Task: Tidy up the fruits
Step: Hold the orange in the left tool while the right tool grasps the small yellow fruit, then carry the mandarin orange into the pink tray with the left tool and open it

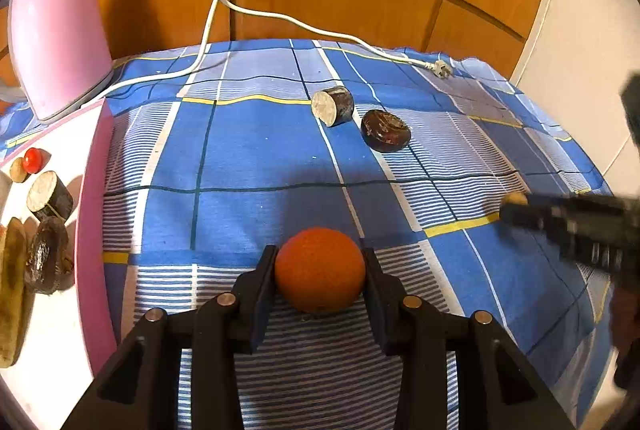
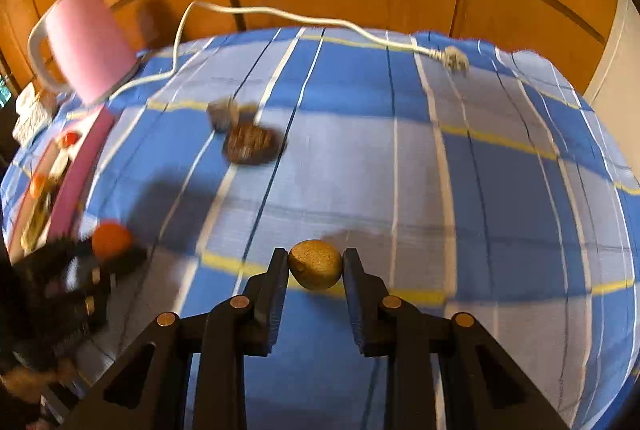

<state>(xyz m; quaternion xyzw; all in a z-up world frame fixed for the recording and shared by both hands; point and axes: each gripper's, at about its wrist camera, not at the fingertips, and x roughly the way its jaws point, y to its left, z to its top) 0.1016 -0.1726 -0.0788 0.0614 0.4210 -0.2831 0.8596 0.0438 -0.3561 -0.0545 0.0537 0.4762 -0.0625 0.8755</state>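
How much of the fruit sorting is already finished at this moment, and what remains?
Done: several pieces already lie in the pink tray. In hand: the left tongs grip an orange fruit, and the right tongs grip a small yellow-brown fruit. Left: two dark pieces lie on the checked cloth.

Right tool point(image 2: 315, 266) grips a brown fruit point(image 2: 315, 264) above checked cloth point(image 2: 500, 170).

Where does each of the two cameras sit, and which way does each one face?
Left wrist view: on the left gripper, looking forward and down over its orange fruit at the checked cloth and pink tray.
Right wrist view: on the right gripper, facing the same wooden panels over its brown fruit.
Both show the pink kettle, white cord, two dark fruit pieces and the other gripper.
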